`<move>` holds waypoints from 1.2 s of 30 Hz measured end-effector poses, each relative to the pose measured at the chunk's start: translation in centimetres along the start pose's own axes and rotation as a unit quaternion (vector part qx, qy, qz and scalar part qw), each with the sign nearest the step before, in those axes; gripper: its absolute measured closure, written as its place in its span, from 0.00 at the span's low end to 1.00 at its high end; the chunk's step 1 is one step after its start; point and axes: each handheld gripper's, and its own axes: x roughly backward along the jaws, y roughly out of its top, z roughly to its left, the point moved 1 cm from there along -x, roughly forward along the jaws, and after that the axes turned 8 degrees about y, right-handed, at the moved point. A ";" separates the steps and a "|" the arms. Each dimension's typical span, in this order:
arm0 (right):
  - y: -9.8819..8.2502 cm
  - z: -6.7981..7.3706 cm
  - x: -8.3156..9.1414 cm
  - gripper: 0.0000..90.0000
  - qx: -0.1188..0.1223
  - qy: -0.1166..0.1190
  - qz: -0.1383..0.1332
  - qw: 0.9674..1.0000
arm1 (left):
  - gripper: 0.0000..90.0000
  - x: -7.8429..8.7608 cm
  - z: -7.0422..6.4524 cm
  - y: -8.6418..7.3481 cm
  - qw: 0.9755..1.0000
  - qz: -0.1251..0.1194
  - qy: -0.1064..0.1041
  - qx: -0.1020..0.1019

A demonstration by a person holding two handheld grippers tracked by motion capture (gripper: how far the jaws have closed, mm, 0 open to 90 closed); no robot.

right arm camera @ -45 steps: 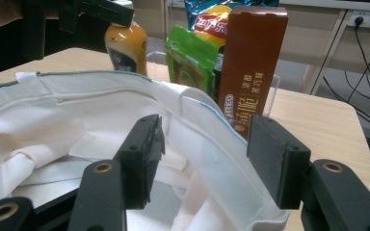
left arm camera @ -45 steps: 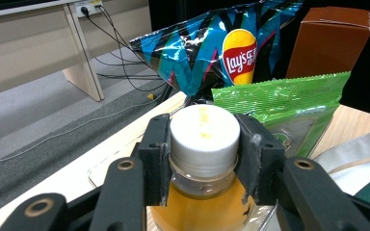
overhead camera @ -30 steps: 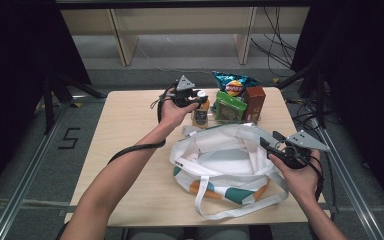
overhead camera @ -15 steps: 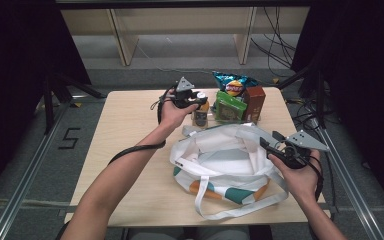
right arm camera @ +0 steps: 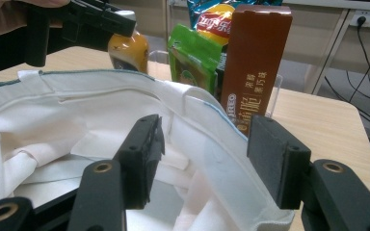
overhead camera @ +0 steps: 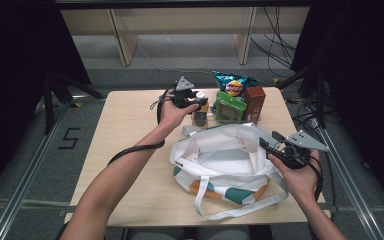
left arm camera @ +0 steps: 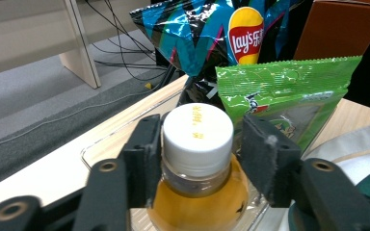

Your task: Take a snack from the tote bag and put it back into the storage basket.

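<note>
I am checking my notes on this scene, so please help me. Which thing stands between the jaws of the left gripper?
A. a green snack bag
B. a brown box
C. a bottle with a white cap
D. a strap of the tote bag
C. In the left gripper view the bottle, with its white cap and amber drink, stands between the two black jaws of the left gripper; the right pad stands apart from it.

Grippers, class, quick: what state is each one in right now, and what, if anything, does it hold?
Left gripper: jaws just opening around the bottle cap, right pad clear.
Right gripper: open, holding nothing, astride the tote bag rim.
</note>
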 end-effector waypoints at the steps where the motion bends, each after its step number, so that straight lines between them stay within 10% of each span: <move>1: 0.0 0.0 0.0 0.51 0.000 -0.001 -0.001 1.000 | 0.50 0.0 -0.1 0.0 1.000 -0.001 -0.001 0.000; 36: 0.0 0.0 0.1 0.51 0.005 -0.002 0.005 1.000 | 0.32 5.4 -2.4 0.3 1.000 -0.014 0.000 0.018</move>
